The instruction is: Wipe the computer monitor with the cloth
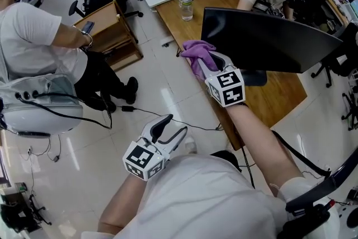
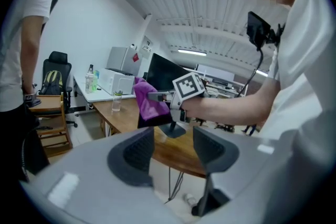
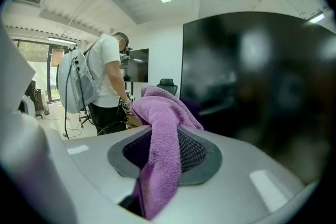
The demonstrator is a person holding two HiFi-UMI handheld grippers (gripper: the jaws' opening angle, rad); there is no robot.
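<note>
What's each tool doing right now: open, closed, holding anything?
Left tool: open, nothing between its jaws.
Right tool: closed on the purple cloth.

The cloth (image 3: pixel 164 126) is purple terry, bunched up and pinched in the right gripper (image 3: pixel 165 153), with a fold poking out past the tips and a tail hanging back toward the camera. The monitor (image 1: pixel 263 42) is a big dark glossy screen, standing upright just ahead and right of the tips, near the cloth.
</note>
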